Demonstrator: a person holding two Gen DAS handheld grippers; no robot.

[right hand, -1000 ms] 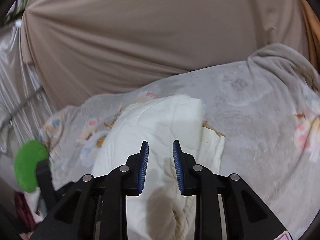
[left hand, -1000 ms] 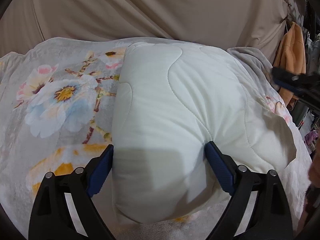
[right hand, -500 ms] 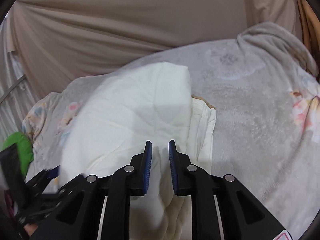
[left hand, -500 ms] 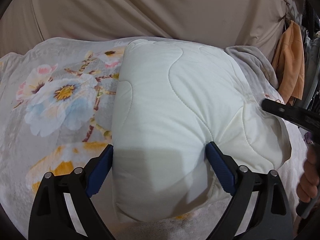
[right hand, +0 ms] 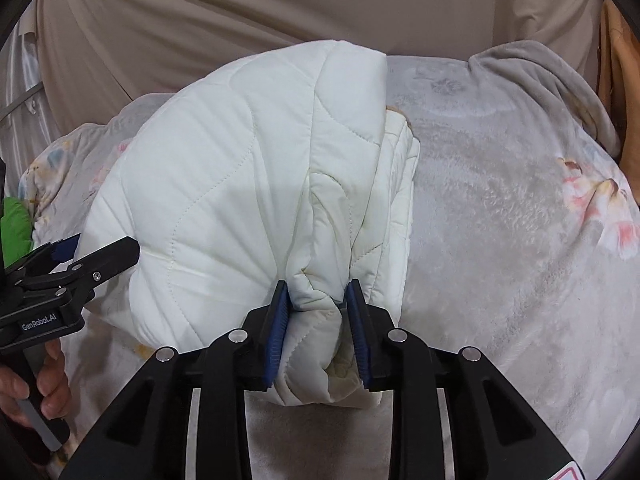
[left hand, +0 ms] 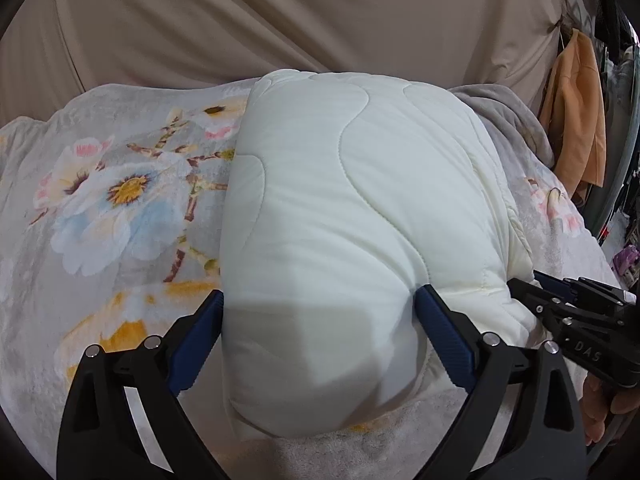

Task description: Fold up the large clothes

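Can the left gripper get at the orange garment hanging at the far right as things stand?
Probably not: left gripper is clamped wide on the white quilted garment, and the orange garment hangs well beyond the bed.

Looked like a home bedroom. Work surface was a bed under a plush grey floral blanket (left hand: 120, 208), beige curtain (left hand: 320, 16) hung behind it. An orange garment (left hand: 576, 120) hung at the side, with cluttered household stuff (left hand: 624, 256) past the bed edge.
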